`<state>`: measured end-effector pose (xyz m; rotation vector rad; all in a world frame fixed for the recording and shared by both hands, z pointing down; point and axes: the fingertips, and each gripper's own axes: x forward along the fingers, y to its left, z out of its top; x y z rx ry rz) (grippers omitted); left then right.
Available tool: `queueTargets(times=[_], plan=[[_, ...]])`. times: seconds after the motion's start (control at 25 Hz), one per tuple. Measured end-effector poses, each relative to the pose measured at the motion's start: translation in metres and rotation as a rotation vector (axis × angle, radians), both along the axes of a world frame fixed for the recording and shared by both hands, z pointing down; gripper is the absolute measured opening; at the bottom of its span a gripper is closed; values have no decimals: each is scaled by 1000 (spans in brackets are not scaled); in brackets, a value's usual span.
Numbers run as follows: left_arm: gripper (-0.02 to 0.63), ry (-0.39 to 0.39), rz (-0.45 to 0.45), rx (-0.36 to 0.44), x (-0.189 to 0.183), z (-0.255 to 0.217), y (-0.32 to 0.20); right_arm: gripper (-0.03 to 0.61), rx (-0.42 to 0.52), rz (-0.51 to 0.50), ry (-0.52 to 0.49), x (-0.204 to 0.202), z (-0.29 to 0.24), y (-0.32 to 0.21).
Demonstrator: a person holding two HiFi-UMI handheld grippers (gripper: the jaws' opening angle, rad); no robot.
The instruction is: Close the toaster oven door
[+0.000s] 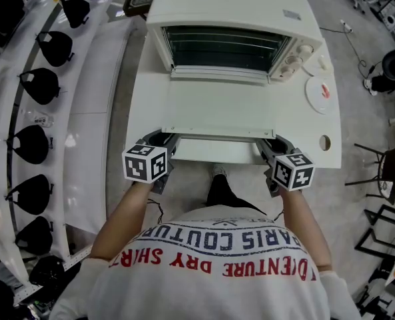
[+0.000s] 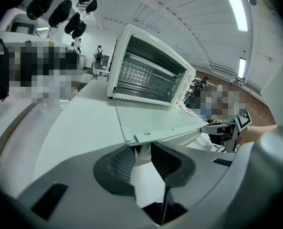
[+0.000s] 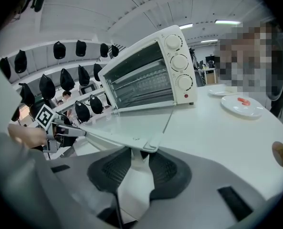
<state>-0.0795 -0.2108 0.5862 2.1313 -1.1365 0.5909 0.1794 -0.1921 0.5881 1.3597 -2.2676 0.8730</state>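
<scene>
white door lay flat ahead; left gripper and right gripper each pinched a handle end, ready to swing it up.

- White shirt here, short sleeves, red and navy lettering across it.
- Now the left gripper and right gripper: grey shells, dark ribbed pads, black-and-white marker cubes.

Spacious lab hall, arched white ceiling with strip lights, curved rack of identical black objects, white bench, concrete floor
</scene>
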Motion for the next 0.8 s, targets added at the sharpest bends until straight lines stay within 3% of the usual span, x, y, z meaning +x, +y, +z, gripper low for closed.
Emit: queueTargets(times=[0.8], plan=[[108,16,-2,42,-2,-25,-3,110,41,38,-30,2,-24,-3]])
